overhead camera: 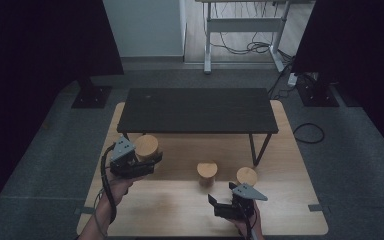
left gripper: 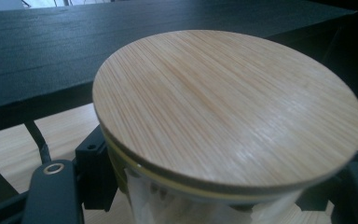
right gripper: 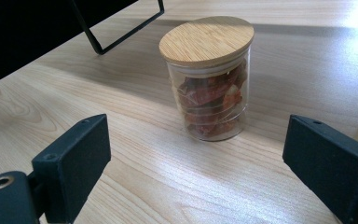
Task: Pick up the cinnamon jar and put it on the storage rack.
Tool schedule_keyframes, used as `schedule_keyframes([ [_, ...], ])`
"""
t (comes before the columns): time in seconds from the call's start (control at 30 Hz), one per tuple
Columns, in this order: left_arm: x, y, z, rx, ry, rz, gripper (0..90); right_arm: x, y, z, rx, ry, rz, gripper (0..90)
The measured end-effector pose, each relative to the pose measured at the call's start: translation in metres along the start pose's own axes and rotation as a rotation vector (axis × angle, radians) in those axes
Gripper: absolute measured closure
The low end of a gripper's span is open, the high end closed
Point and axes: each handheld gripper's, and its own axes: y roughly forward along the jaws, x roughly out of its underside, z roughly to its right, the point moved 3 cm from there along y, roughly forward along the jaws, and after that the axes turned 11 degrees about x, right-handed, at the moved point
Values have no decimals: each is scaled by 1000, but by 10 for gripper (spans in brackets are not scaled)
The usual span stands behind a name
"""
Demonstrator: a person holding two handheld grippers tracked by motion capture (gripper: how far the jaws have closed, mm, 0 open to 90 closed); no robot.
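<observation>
Over the wooden table (overhead camera: pixel 180 210), left tool (overhead camera: pixel 147 162) grips a raised jar (overhead camera: pixel 147 146).

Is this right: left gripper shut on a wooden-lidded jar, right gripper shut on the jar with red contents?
Not quite. The right gripper is open: in the right gripper view its jaws stand apart with the red-filled jar on the table beyond them, untouched. The left gripper is indeed shut on a wooden-lidded jar.
</observation>
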Motion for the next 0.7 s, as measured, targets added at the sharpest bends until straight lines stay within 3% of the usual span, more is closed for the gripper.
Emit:
schedule_keyframes([
  [0.7, -14, 3, -5, -12, 6, 3, 250, 0, -1, 0, 2, -4, 3, 70],
])
